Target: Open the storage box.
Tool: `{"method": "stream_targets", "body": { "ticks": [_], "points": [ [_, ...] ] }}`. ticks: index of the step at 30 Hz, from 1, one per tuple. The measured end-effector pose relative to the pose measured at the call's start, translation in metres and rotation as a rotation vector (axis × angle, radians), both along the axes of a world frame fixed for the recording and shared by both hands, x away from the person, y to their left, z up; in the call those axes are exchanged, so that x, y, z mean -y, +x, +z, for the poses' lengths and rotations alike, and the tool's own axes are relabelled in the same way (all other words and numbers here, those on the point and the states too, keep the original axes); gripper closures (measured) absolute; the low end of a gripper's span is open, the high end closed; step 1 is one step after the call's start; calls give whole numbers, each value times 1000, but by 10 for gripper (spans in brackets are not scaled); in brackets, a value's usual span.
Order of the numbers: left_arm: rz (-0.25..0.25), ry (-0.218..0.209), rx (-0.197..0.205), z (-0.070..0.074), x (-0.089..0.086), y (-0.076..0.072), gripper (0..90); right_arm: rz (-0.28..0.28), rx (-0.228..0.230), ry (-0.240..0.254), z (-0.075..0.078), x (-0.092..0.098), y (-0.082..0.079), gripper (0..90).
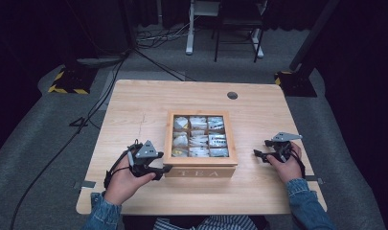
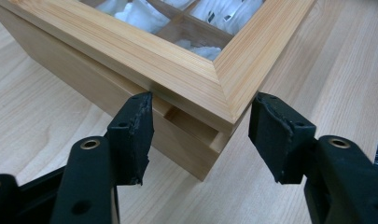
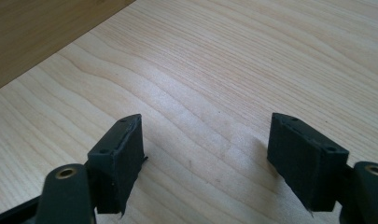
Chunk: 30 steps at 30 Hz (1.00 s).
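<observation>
Grey carpet floor (image 1: 33,139), dark walls, white-legged desk (image 1: 189,33) behind

left tool (image 1: 164,169) jaws apart, right tool (image 1: 257,154) likewise

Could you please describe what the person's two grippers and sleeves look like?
Both the left gripper and the right gripper are black, each topped by a grey three-cornered plate. Their jaws are blocky black pads, worn at the edges, on arms with brass-coloured rivets. The person wears blue denim sleeves.

Black cables (image 1: 148,36) and white desk legs (image 1: 189,28) on grey floor (image 1: 33,143) beyond table.
</observation>
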<state>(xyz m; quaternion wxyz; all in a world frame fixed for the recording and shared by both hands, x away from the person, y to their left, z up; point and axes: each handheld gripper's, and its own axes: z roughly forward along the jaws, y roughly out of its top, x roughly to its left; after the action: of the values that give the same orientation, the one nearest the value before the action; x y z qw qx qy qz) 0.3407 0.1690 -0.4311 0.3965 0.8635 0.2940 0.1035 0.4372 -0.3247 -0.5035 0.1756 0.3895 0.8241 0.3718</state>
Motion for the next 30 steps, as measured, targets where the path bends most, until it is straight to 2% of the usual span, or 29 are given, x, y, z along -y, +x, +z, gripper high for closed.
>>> {"method": "stream_targets", "body": {
  "ticks": [3, 8, 20, 30],
  "points": [
    [3, 15, 35, 6, 2, -2, 399, 2, 2, 2, 0, 0, -1, 274],
    [0, 25, 67, 12, 2, -3, 396, 1, 1, 1, 0, 0, -2, 274],
    [7, -3, 113, 22, 2, 0, 351, -7, 2, 2, 0, 0, -4, 274],
    [6, -31, 173, 36, 2, 3, 355, -18, 2, 0, 0, 0, -6, 276]
  ]
}}
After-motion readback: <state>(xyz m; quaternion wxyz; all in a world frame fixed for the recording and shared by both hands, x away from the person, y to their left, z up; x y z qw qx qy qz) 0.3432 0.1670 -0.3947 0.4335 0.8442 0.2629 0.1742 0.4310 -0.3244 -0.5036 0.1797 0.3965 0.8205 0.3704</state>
